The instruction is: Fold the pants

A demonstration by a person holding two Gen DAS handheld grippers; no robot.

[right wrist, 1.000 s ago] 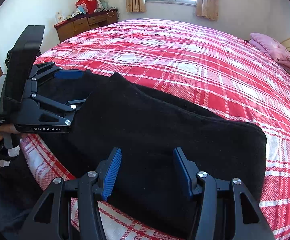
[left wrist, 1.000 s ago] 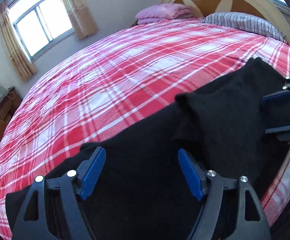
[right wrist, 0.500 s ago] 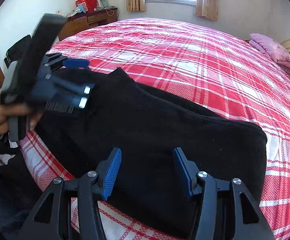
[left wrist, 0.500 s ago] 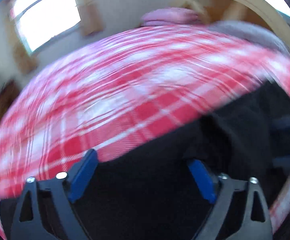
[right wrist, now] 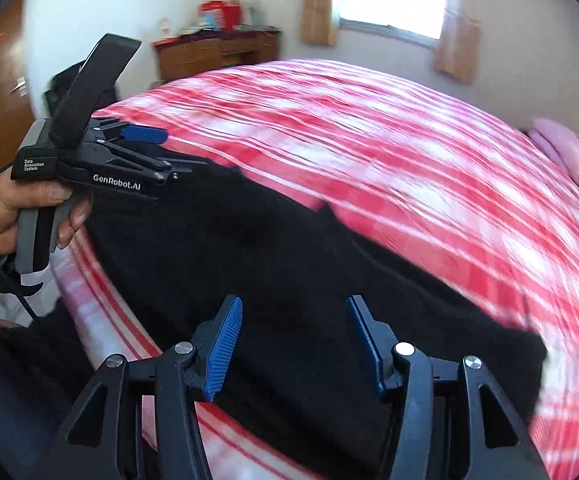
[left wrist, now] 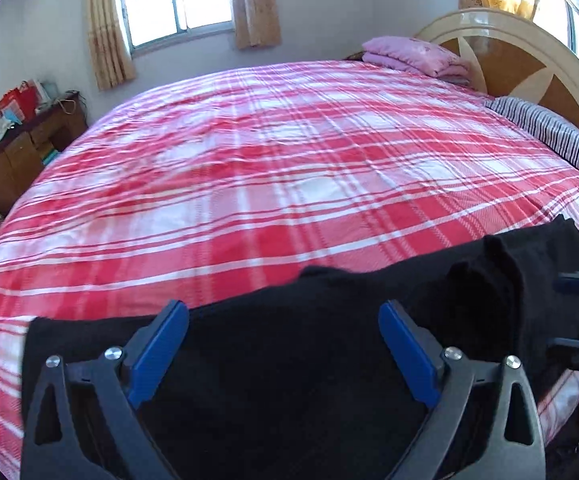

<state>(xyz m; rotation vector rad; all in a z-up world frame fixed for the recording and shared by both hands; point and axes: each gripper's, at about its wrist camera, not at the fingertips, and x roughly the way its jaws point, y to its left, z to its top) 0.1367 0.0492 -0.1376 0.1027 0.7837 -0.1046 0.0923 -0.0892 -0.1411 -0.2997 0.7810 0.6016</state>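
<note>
Reading "GenRobot.AI" on left tongs, black pants

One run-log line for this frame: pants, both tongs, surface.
pants: black, flat on plaid bed near edge | left tongs: open, empty, jaws just widened | right tongs: open, empty, above pants

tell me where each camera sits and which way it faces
Left wrist: on the left gripper, jaws open, looking across the black pants and plaid bed toward the headboard; no hand shows.
Right wrist: on the right gripper, jaws open, facing the dresser; the left hand shows.
Shared: pants, bed, window, dresser.
</note>
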